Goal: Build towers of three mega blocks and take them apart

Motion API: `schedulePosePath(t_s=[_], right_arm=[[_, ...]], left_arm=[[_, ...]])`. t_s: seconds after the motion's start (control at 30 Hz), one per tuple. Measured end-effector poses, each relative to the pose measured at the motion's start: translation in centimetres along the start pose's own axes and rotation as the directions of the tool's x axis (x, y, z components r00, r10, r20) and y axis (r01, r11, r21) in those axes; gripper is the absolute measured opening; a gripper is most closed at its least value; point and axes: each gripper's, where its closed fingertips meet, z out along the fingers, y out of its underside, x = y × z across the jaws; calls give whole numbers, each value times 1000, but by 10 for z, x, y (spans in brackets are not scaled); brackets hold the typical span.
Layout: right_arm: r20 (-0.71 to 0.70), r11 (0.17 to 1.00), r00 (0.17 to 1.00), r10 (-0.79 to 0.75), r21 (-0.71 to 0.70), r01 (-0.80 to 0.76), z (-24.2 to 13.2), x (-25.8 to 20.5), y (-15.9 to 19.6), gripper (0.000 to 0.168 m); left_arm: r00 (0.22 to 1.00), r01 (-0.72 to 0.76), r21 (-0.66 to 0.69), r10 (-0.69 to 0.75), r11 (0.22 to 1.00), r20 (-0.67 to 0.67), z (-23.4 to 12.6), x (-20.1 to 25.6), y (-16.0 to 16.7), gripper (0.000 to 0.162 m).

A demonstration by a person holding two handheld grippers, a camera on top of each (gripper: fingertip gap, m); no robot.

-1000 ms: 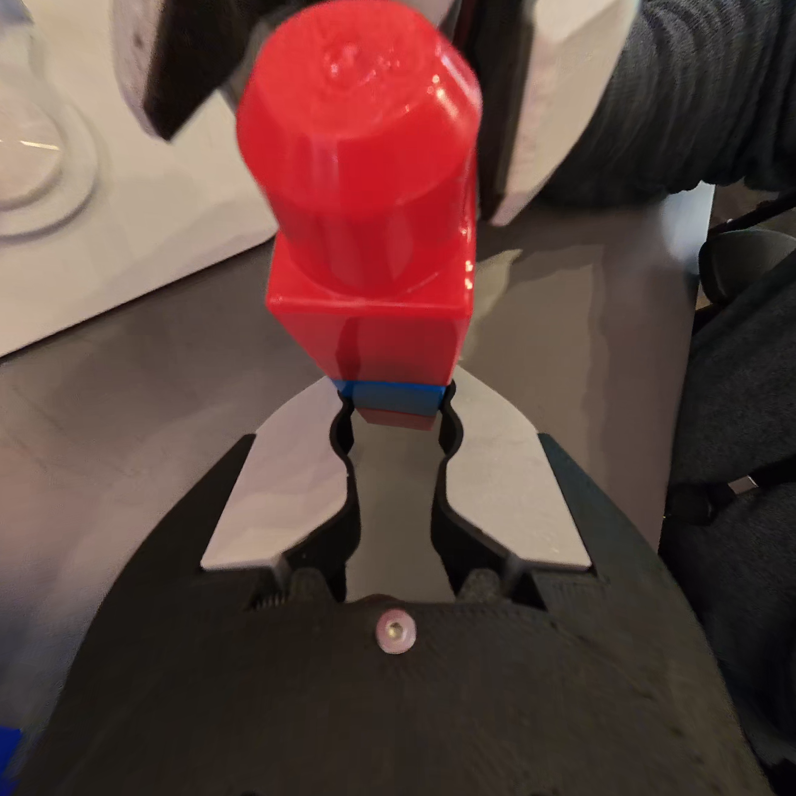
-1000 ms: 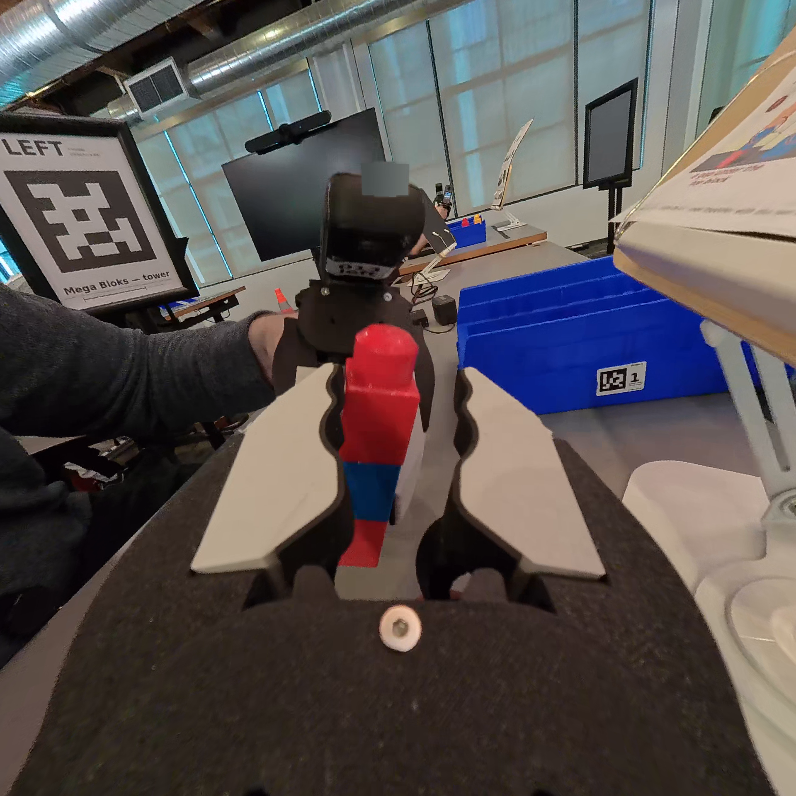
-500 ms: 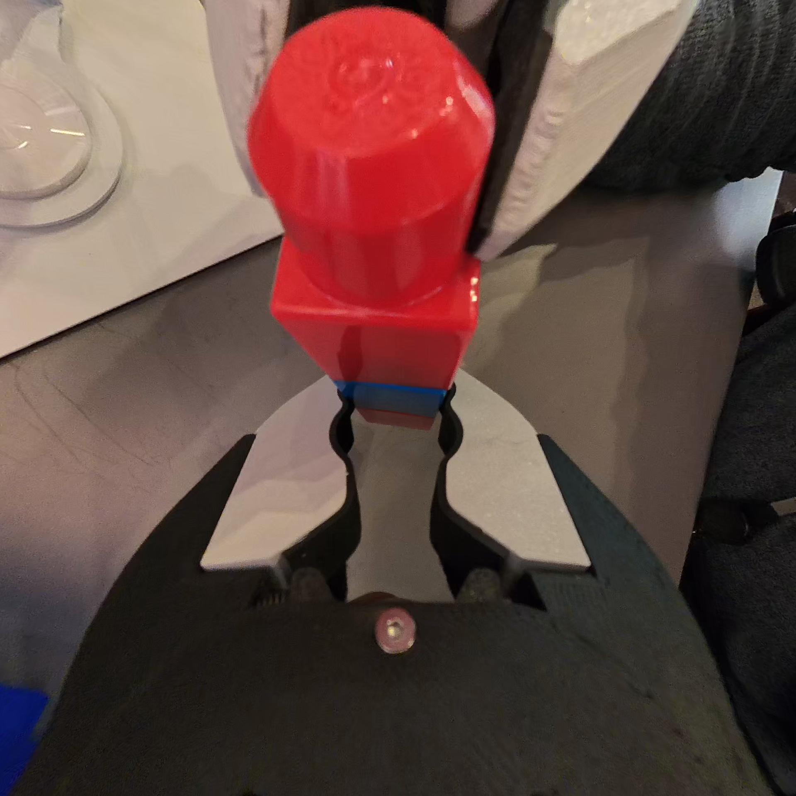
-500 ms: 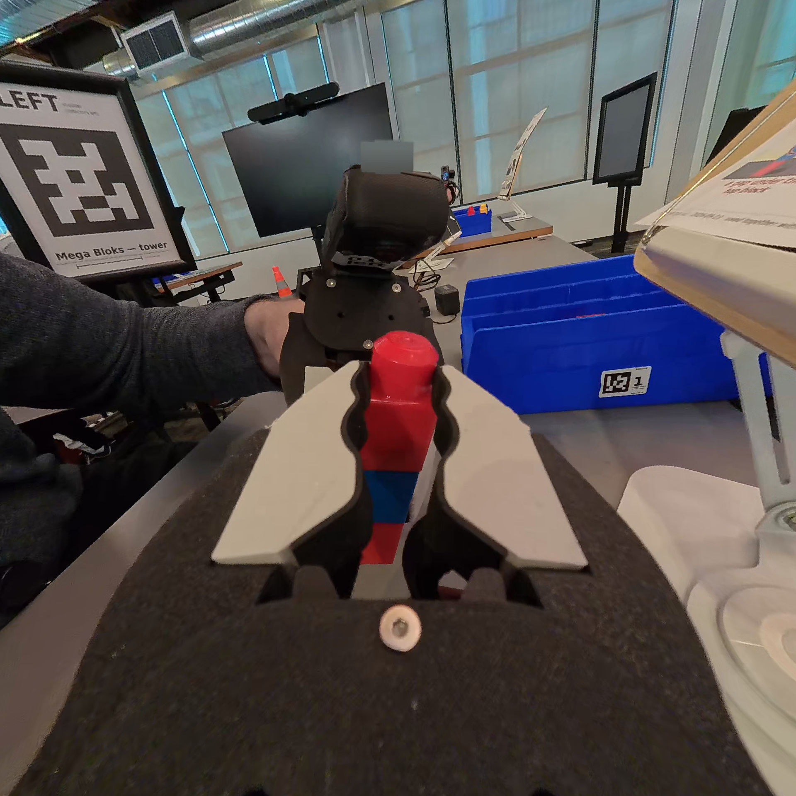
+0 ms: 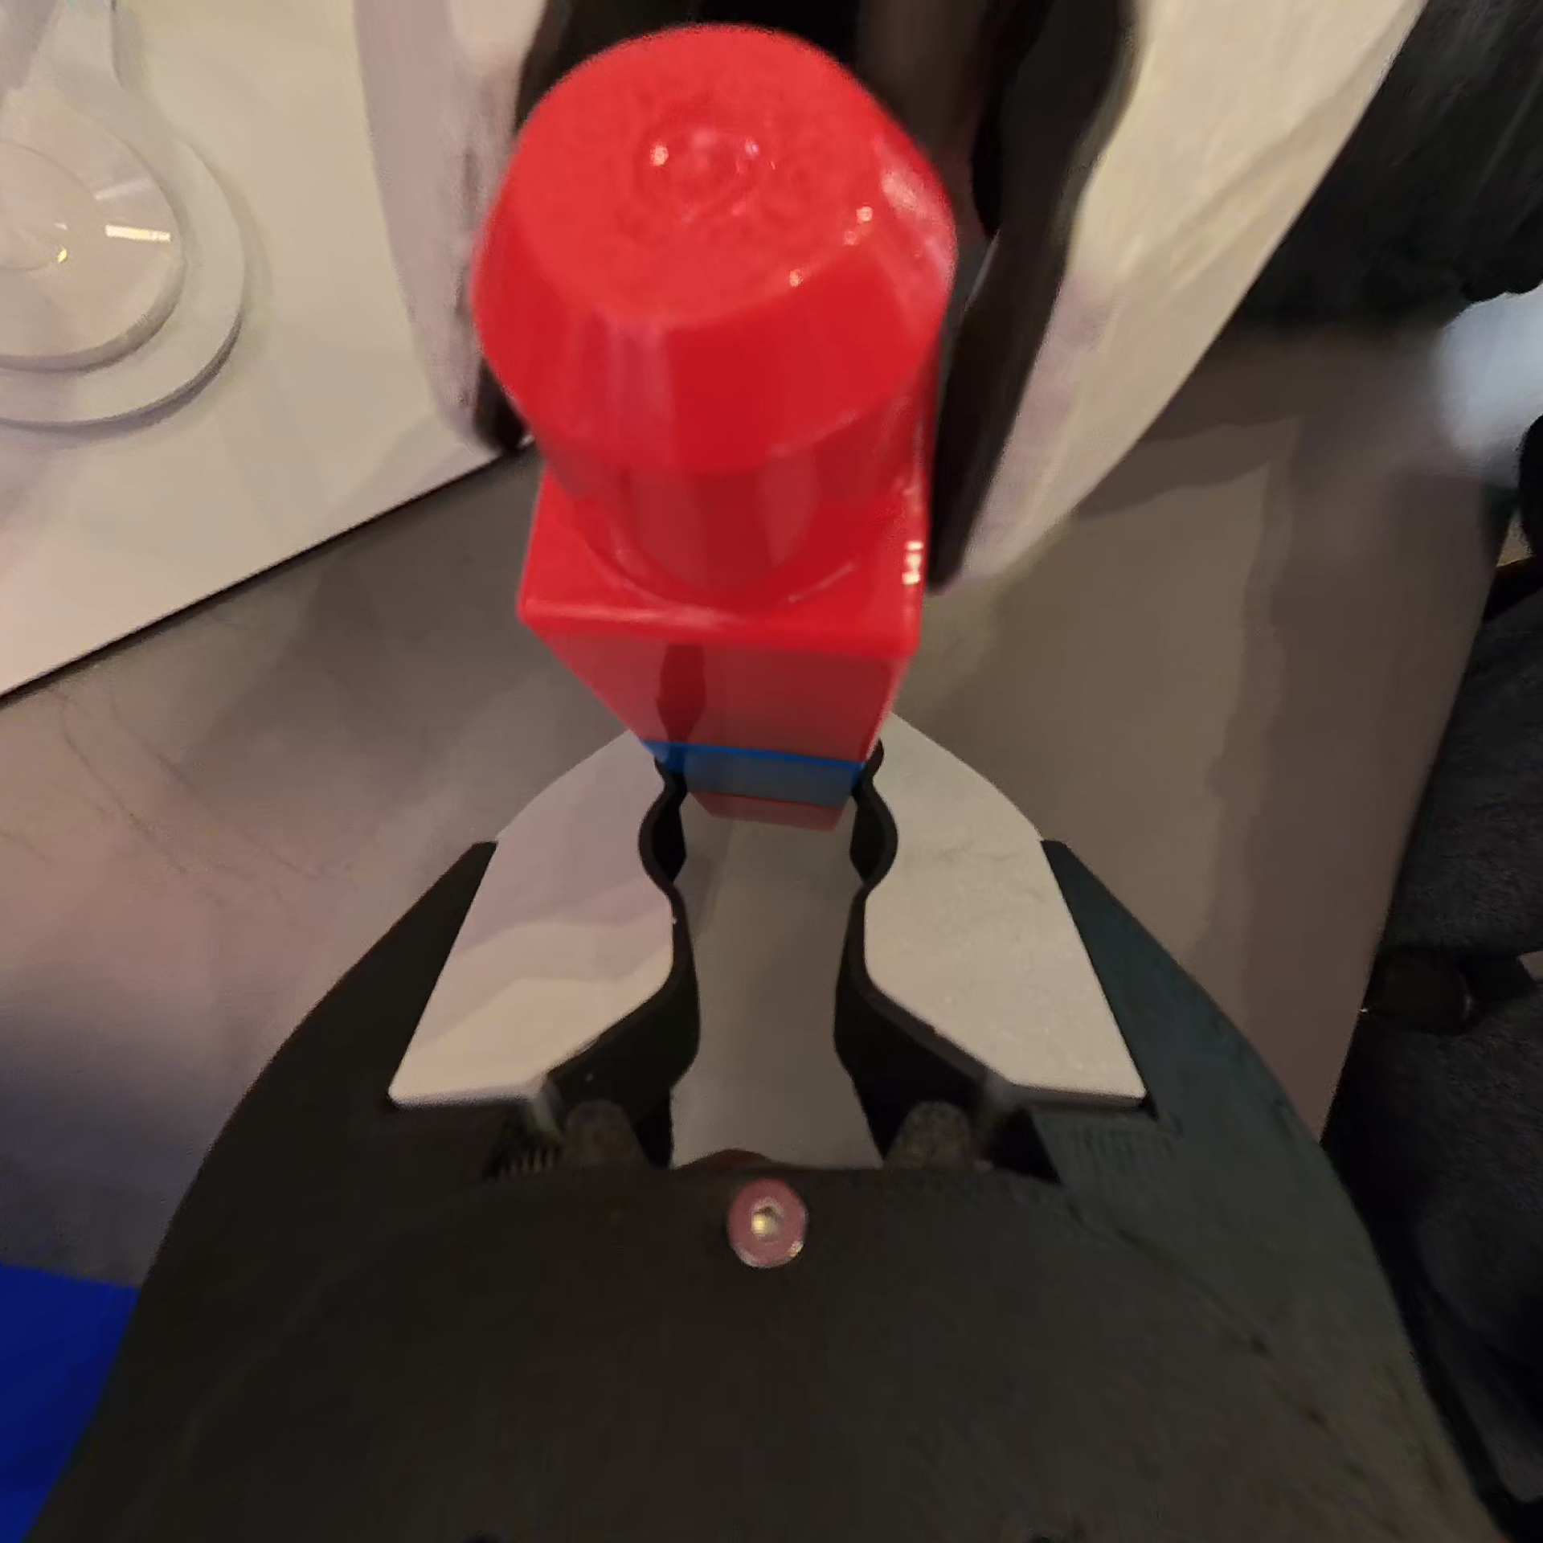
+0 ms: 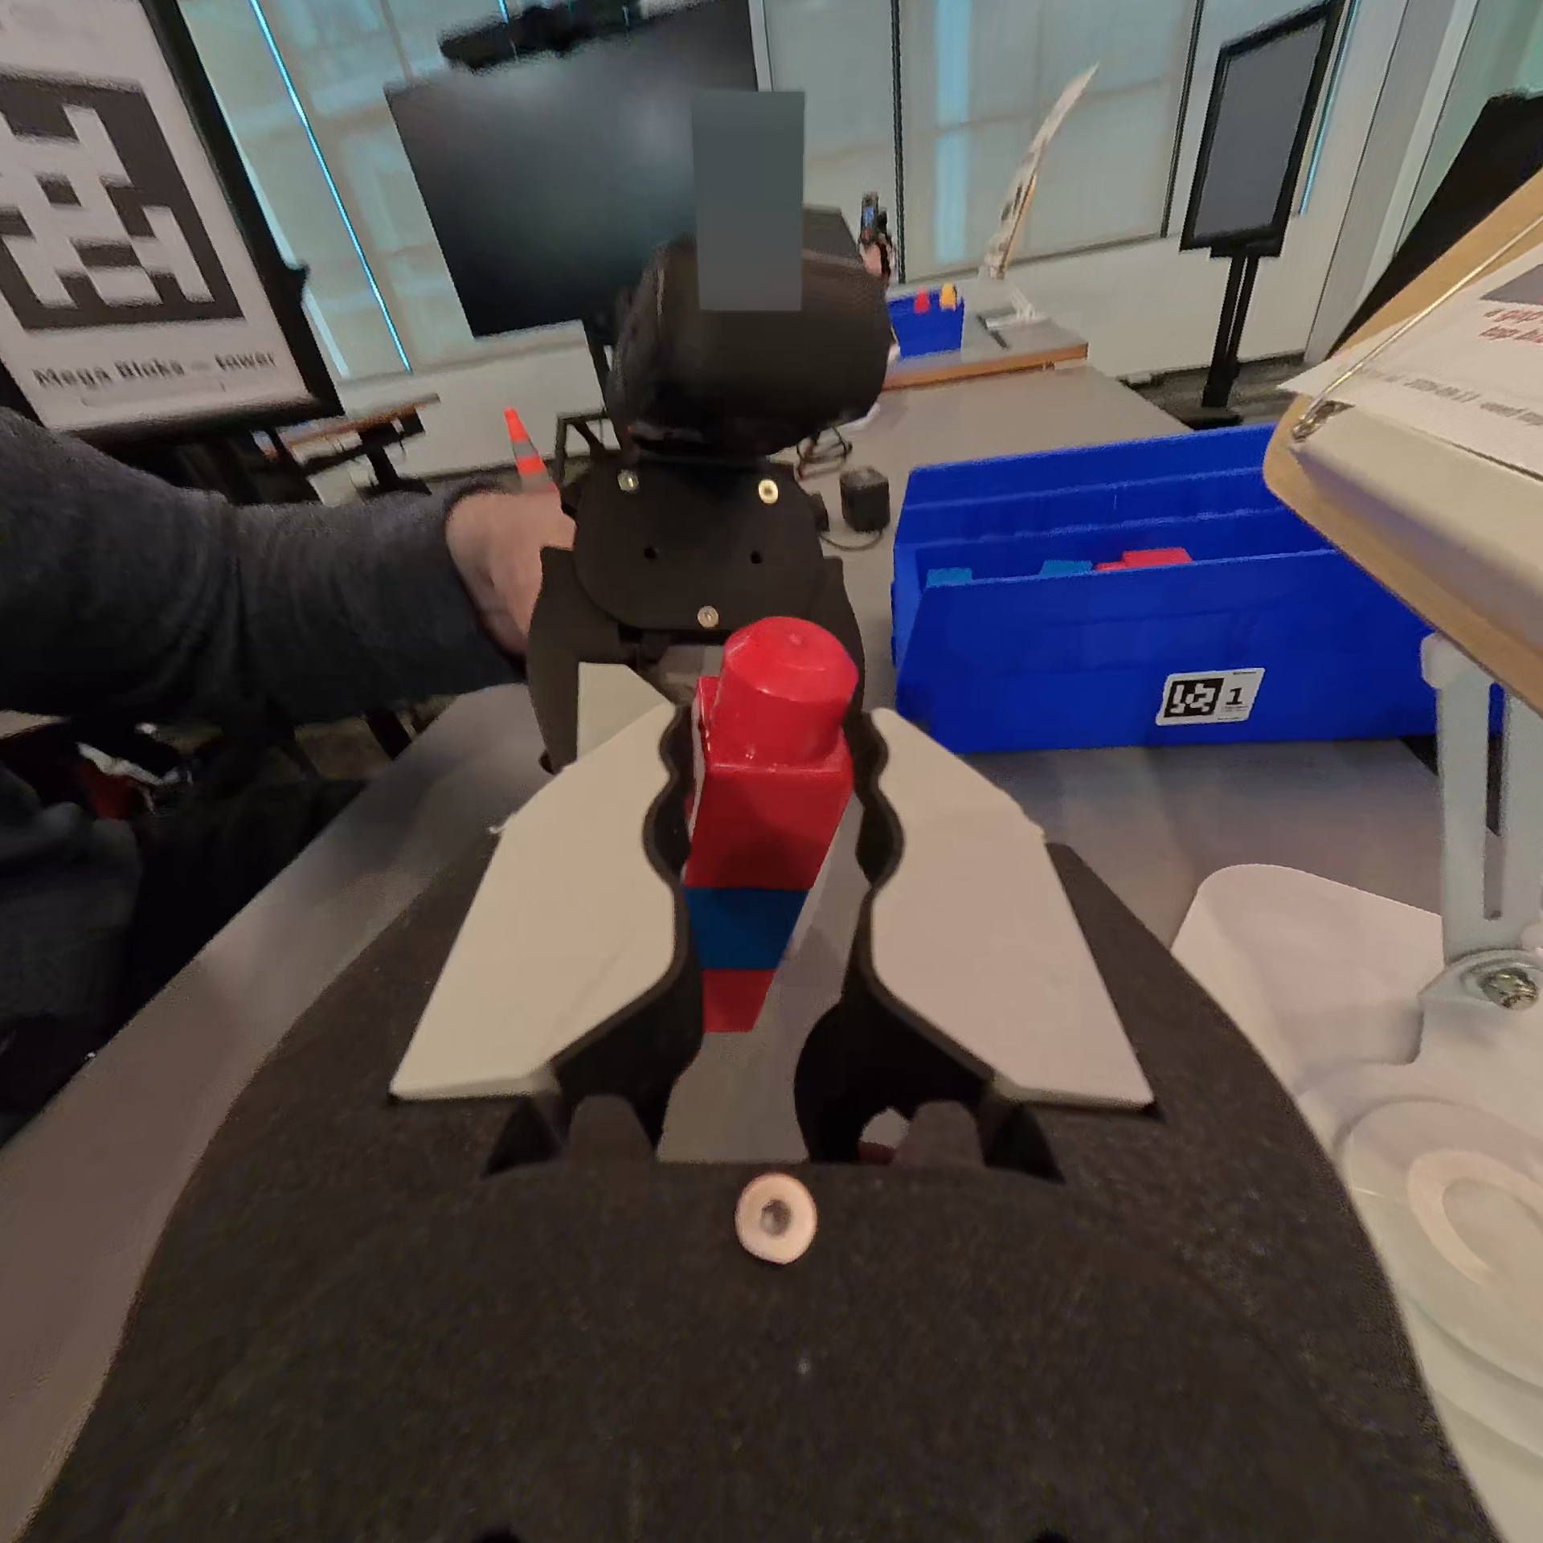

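Tower, red-blue-red, stood between both finger pairs. My left gripper pinched blue middle block; my right gripper closed around top red block. Risk I judged: crooked pull, tower tilting, lower joint splitting instead, block slipping free.

In the left wrist view, the big round red plastic block top is blurry and hides most of the right gripper behind it. That gripper's white fingers run off the top edge. The blue block shows only as a thin strip. In the right wrist view, the blocks in the blue plastic bin at the right are half hidden by its wall. A clear round dish is cut off at the upper left of the left wrist view.
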Motion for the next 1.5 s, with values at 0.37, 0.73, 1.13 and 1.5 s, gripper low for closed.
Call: schedulePosePath(t_s=[0.37,0.73,1.13,1.5], right_arm=[[-17,985,998,-59,-163,55,-11,-11,-7,36],[-379,994,921,-88,-93,56,-152,-9,-63,36],[-854,996,514,-86,-90,17,-371,37,-59,36],[-908,978,406,-97,-164,-132,-395,93,24,37]], left_arm=[[997,-79,65,80,995,-11,-7,11,-20,44],[997,-65,377,78,924,-18,-42,10,-52,38],[997,-65,416,78,907,-13,-12,11,-65,34],[998,-66,465,60,883,27,-1,1,-71,31]])
